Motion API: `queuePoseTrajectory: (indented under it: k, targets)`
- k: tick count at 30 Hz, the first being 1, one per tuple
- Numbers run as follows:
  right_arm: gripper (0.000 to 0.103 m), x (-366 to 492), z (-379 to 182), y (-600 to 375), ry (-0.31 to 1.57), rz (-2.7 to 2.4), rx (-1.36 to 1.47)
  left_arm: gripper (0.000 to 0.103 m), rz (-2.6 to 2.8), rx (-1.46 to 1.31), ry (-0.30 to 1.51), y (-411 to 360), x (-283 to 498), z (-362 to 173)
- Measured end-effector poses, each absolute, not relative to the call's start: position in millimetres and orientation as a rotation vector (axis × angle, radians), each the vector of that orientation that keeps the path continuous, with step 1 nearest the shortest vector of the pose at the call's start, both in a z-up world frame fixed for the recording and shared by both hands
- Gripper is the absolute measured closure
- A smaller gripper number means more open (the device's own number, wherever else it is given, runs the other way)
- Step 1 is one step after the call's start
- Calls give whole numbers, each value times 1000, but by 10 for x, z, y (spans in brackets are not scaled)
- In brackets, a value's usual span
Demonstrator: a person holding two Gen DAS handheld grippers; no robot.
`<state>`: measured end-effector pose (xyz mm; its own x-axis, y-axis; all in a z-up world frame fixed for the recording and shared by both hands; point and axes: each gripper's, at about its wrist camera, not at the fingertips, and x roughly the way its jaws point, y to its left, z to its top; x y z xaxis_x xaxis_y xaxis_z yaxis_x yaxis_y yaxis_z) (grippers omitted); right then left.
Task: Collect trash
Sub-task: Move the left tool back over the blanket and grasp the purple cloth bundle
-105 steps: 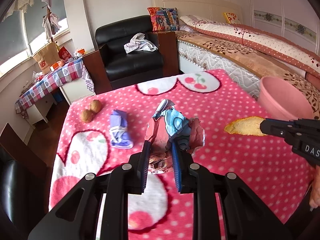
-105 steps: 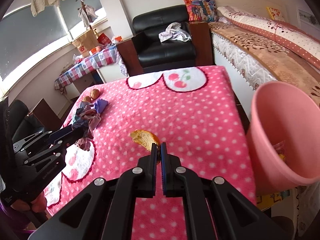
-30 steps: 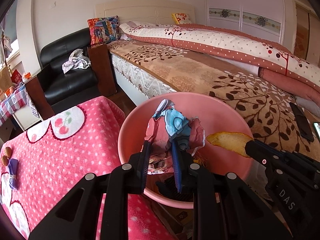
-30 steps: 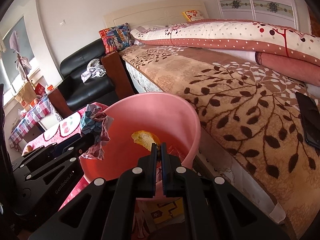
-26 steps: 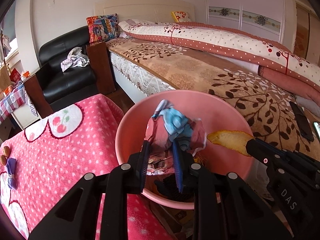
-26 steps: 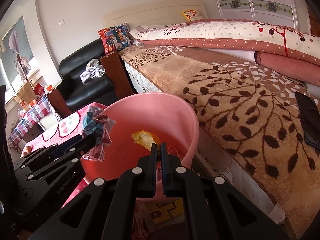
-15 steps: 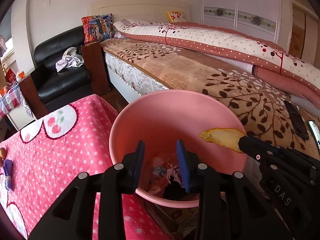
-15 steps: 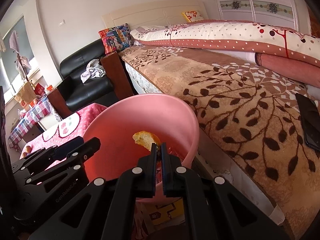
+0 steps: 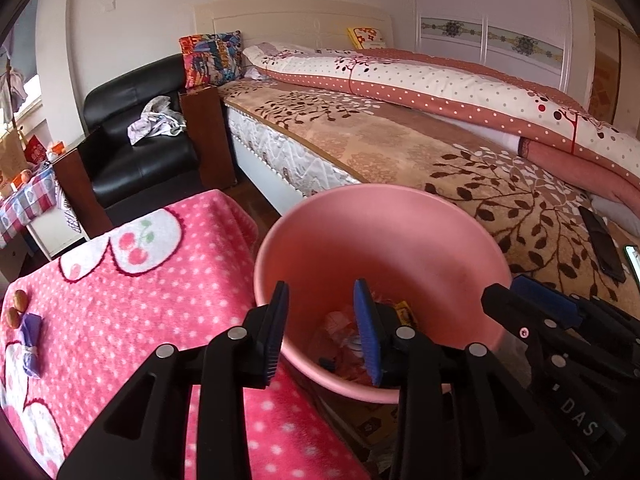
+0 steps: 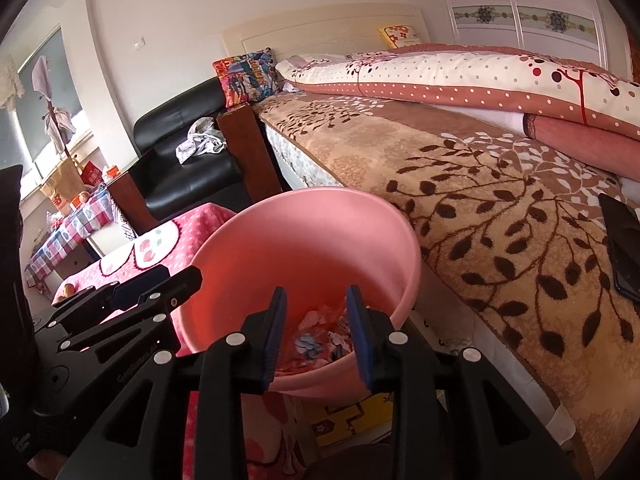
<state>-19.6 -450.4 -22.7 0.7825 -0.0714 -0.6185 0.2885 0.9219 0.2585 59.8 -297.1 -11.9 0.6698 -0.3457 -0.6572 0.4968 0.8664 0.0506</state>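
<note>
hovering empty-jawed, both hand-held grippers (image 9: 322, 330) (image 10: 316, 332) over bin (image 9: 420, 240).

Black armchair (image 9: 140, 152), bed (image 9: 440, 160), cushion (image 9: 211, 58)

Bed (image 9: 400, 148), black armchair (image 9: 140, 152), white walls (image 9: 140, 20)

**Two wrist cameras over one bin**

Each fisheye looks forward and down along its own fingers, close above the pink bin (image 9: 400, 216) (image 10: 320, 216). The left view sits over the tabletop (image 9: 140, 300) side; the right view nearer the bed (image 10: 500, 200). Both share bin, bed and armchair (image 9: 136, 160) (image 10: 188, 176) beyond the fingers.
</note>
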Motion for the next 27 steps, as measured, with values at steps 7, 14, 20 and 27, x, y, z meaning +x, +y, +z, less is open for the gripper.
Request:
queuePoseTrajectory:
  k: [7, 14, 20, 27]
  targets:
    - [70, -235, -200, -4334, 647, -166, 352, 69, -434, 230, 684, -2733, 586, -91]
    - [69, -229, -147, -4075, 648, -112, 339, 69, -357, 218, 679, -2394, 602, -57]
    - [69, -156, -127, -3755, 659, -42, 318, 69, -270, 204, 695, -1969, 684, -51]
    - [69, -31, -122, -3314, 683, 47, 272, 69, -153, 165, 715, -1425, 818, -73]
